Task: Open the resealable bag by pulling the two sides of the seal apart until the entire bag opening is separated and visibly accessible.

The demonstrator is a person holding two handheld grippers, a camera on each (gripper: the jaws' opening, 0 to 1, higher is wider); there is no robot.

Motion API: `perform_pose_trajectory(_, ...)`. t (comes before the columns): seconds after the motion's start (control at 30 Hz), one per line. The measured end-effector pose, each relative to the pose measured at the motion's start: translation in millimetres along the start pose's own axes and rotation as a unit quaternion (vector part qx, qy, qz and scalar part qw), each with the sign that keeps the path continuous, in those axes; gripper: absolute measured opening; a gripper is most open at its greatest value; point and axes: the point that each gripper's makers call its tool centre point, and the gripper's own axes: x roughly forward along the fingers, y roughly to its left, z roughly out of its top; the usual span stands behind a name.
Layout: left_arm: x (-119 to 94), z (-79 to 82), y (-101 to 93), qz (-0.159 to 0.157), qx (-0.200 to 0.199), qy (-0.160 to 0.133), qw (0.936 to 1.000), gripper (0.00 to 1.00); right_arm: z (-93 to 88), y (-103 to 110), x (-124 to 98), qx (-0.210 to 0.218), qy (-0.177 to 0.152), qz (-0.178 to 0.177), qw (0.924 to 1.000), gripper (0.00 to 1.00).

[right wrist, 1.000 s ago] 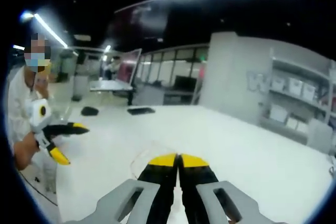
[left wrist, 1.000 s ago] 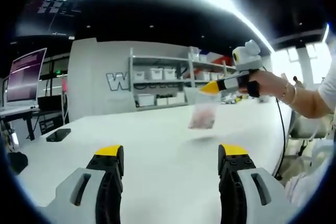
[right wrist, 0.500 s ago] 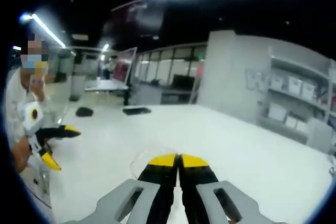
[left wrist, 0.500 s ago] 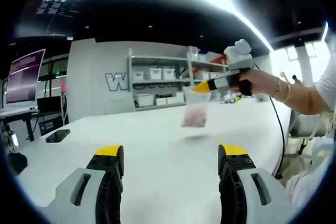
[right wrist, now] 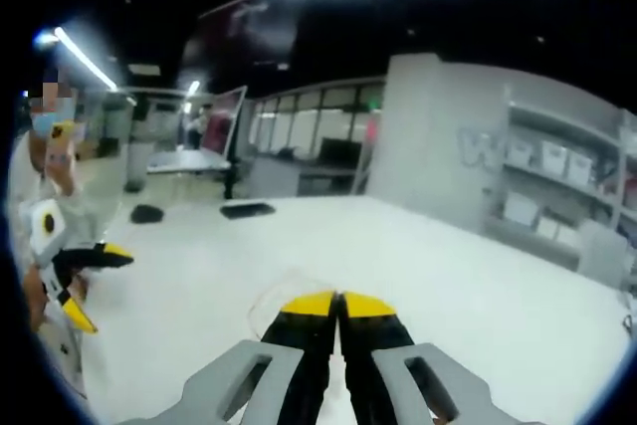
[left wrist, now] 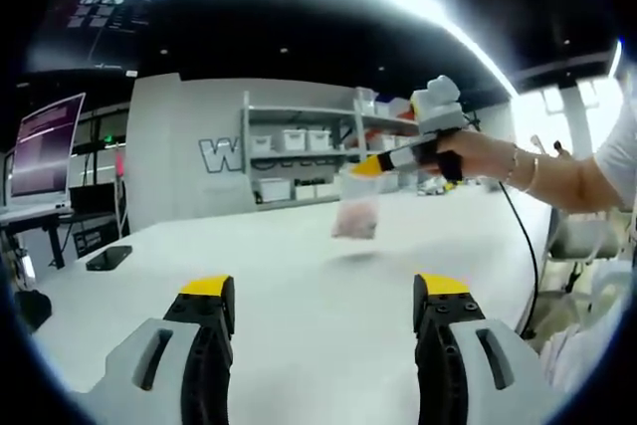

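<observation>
The right gripper (left wrist: pixel 370 165) is held up in the air over the white table (left wrist: pixel 299 286), its yellow-tipped jaws pinched together on the top edge of a small clear bag (left wrist: pixel 355 208) with something pinkish inside. The bag hangs free below the tips, well above the tabletop. In the right gripper view the same jaws meet with no gap, and a faint edge of the clear plastic curls out beside them. The left gripper (left wrist: pixel 323 311) sits low and near the person, its two jaws spread wide apart with nothing between them, well apart from the bag. Behind the table stands a grey wall with shelves (left wrist: pixel 309 156) of white bins, and a monitor (left wrist: pixel 45 146) glows off to one side.
</observation>
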Motion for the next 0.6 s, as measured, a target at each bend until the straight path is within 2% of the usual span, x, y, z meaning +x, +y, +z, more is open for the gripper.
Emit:
perform_pose_trajectory(0.33, 0.0, -0.4, -4.3, -0.004, 0.001, -0.001, 1.0000, 0.73, 3.1, -18.3, 12.5, -0.001, 0.007, -0.019, 0.9998, 0.00)
perform_pose_trajectory(0.6, -0.7, -1.2, -3.4, -0.001, 0.001, -0.001, 1.0000, 0.73, -1.4, -25.1, 29.9, 0.007, 0.016, -0.029, 0.9994, 0.00)
